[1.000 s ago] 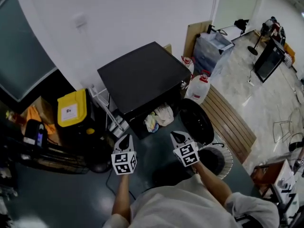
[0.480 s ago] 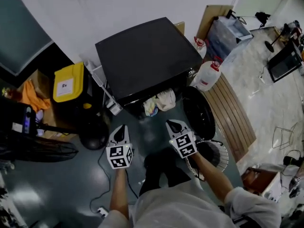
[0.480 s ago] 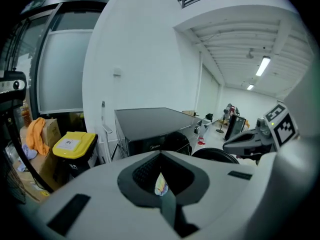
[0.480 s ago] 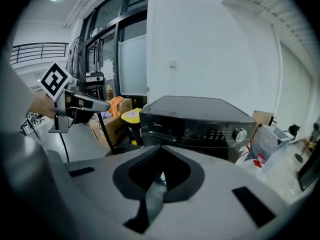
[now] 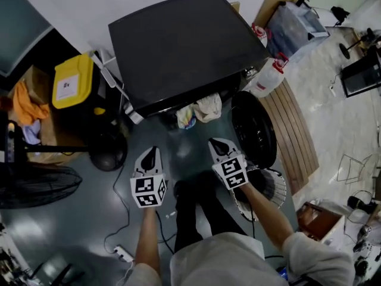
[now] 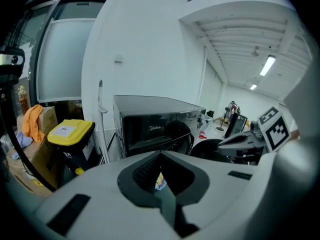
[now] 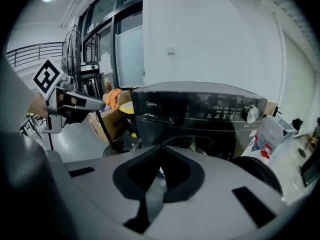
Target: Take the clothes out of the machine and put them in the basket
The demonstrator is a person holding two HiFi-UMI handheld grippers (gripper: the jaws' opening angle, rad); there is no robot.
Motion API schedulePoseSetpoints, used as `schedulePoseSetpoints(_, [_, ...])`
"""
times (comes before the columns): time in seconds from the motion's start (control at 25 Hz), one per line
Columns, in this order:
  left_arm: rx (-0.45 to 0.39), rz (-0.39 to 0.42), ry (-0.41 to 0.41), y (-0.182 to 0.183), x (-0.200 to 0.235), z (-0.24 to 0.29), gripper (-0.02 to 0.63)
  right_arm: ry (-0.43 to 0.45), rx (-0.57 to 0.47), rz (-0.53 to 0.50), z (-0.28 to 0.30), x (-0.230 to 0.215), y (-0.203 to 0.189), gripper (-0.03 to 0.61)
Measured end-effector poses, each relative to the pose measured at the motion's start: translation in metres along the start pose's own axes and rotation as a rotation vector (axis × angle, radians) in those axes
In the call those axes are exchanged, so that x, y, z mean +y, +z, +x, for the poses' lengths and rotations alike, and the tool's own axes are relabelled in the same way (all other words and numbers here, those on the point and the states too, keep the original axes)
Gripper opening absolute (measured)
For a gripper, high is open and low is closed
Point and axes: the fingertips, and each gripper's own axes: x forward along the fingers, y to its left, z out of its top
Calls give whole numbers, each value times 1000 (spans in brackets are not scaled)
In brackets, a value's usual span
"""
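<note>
Facing the front-loading machine (image 5: 178, 40), its round door (image 5: 255, 130) standing open to the right. Seeing the clothes (image 5: 199, 109) bunched at the drum mouth, a pale piece and a coloured one spilling over the lip, none lying in the basket (image 5: 280, 187), itself sitting on the floor just beside the door and partly hidden under the right forearm.

Holding the left gripper (image 5: 153, 152) and the right gripper (image 5: 214, 142) side by side, short of the opening and apart from the cloth. Showing both pairs of fingers pressed together, pinching nothing.

Judging this as the reach for the first garment. Doing it well probably meaning:
- Spreading the fingers before entering the mouth.
- Aiming at the thick fold nearest the lip, not at a thin edge.
- Biting deep into the cloth.
- Drawing it out and upward, clear of the door seal.
- Watching for tangled pieces trailing out and dropping on the floor.
- Supporting any hanging length with the other gripper.
- Swinging right, over the door, toward the basket.
</note>
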Motion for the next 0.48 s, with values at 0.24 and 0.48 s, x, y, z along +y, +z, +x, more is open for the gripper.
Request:
schedulePoseSetpoints(0.24, [28,-19,-2,-43,16,24,18,1,33,17,39,7,-43,21])
schedulePoseSetpoints(0.48, [47,-33,-19,-95,28,55,18,4,54,24,76,14,-96,21])
